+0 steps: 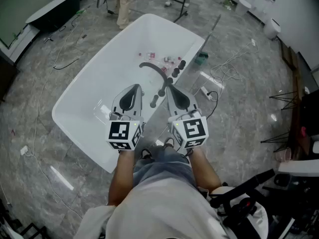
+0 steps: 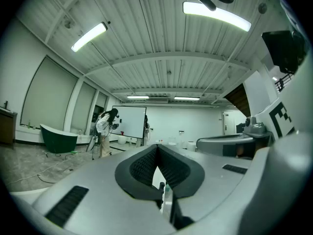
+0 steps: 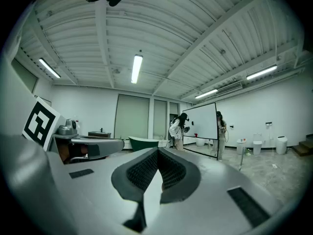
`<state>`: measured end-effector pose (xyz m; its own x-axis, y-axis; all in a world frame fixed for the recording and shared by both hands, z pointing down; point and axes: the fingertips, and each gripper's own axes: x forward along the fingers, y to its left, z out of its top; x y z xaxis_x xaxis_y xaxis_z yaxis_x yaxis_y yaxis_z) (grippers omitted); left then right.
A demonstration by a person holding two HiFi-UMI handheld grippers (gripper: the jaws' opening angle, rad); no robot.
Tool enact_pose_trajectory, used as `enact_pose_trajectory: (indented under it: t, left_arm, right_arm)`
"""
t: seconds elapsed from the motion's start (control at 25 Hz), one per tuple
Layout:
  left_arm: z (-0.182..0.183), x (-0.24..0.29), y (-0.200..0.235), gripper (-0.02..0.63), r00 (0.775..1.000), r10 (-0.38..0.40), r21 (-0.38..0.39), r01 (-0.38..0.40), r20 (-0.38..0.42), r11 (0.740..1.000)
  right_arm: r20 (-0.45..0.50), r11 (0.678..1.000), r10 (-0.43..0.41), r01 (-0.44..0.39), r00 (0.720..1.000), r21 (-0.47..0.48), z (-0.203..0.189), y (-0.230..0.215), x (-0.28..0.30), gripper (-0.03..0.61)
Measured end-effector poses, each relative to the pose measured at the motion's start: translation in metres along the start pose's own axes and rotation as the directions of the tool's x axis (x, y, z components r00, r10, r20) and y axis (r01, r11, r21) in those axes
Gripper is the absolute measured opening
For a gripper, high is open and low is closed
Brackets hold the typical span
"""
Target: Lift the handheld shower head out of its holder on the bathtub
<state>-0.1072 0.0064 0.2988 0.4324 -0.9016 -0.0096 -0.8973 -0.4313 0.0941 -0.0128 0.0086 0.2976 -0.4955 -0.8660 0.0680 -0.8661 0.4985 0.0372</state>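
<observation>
A white freestanding bathtub (image 1: 84, 103) lies below me in the head view. Dark fittings line its right rim: a curved spout (image 1: 152, 67), round knobs (image 1: 176, 72), and a dark piece (image 1: 162, 90) that may be the handheld shower head. My left gripper (image 1: 134, 87) and right gripper (image 1: 168, 87) are held side by side, level, above the tub's near end, the right one close over the dark rim fittings. Both are shut with nothing held. Each gripper's own view shows its pads together, the left gripper (image 2: 157, 153) and the right gripper (image 3: 158, 155).
Small bottles (image 1: 167, 60) lie in the tub's far end. Cables (image 1: 224, 71) trail over the grey marble floor. A person (image 1: 122, 4) stands beyond the tub. A dark tripod (image 1: 289, 98) stands at right. A green tub (image 3: 142, 143) and a whiteboard (image 3: 200, 126) stand across the room.
</observation>
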Motion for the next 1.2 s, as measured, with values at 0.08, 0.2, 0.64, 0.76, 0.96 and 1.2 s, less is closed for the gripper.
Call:
enact_pose_trajectory:
  t: [0.08, 0.2, 0.64, 0.76, 0.96, 1.2]
  left_arm:
    - [-0.008, 0.006, 0.004, 0.017, 1.000, 0.000, 0.012, 0.000, -0.010, 1.000]
    - [-0.026, 0.017, 0.008, 0.017, 0.999, -0.017, 0.016, 0.017, -0.037, 1.000]
    - [-0.141, 0.100, 0.032, 0.018, 0.997, -0.008, 0.095, 0.015, -0.082, 0.995]
    - [-0.200, 0.138, 0.052, 0.018, 0.991, 0.023, 0.115, -0.008, -0.132, 0.993]
    - [-0.285, 0.208, 0.072, 0.018, 0.990, 0.069, 0.058, -0.062, -0.123, 0.996]
    - [-0.362, 0.280, 0.102, 0.018, 0.980, 0.091, 0.049, -0.083, -0.176, 0.995]
  right_arm:
    - [-0.005, 1.000, 0.007, -0.007, 1.000, 0.005, -0.010, 0.000, 0.008, 0.017]
    - [-0.012, 1.000, 0.011, -0.010, 1.000, 0.015, -0.023, -0.002, 0.018, 0.017]
    - [-0.013, 0.999, 0.003, -0.002, 1.000, 0.037, -0.157, -0.054, 0.092, 0.018]
    - [-0.071, 0.992, 0.032, -0.023, 0.997, 0.120, -0.251, -0.079, 0.141, 0.161]
    - [-0.216, 0.982, -0.103, 0.134, 0.971, 0.136, -0.416, -0.140, 0.223, 0.196]
    - [-0.361, 0.981, -0.126, 0.171, 0.924, 0.097, -0.547, -0.170, 0.319, 0.196]
